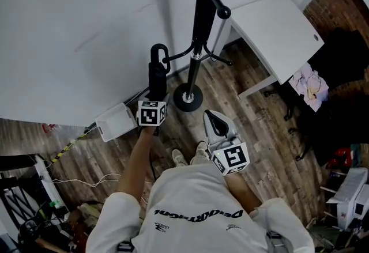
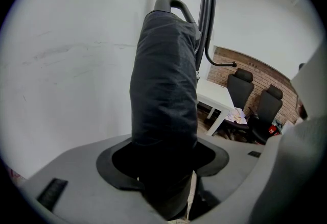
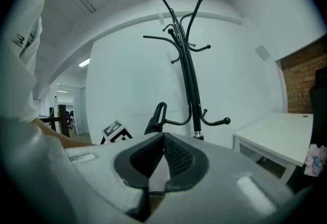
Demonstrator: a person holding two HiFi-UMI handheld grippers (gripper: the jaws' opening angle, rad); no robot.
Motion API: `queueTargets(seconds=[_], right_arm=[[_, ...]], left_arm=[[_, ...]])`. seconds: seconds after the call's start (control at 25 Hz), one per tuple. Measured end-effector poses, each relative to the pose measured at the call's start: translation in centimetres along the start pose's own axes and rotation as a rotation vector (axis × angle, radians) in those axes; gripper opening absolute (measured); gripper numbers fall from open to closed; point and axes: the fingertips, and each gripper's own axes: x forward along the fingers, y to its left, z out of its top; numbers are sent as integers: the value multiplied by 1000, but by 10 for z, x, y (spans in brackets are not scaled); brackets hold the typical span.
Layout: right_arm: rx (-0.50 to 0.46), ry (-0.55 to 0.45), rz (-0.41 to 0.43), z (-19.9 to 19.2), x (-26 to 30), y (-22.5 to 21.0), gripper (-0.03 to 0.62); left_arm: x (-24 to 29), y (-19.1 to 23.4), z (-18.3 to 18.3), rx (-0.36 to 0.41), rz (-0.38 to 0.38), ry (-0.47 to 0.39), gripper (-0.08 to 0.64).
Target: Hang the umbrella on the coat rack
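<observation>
While the left gripper (image 2: 163, 167) clamps the folded umbrella (image 2: 163, 90), its loop handle (image 1: 159, 53) stands above the jaws, near the coat rack's (image 1: 200, 15) low hook (image 1: 181, 53) ahead. Right gripper (image 3: 163, 162): jaws together, empty. If the loop misses the hook tip, the umbrella would likely fall on release.
</observation>
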Motion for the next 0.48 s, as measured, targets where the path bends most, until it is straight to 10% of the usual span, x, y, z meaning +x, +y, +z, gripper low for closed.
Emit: queueTargets(seconds=[0.48], right_arm=[[5, 26, -4, -9, 10, -8, -3]], left_arm=[[30, 3, 1, -13, -96, 44, 250]])
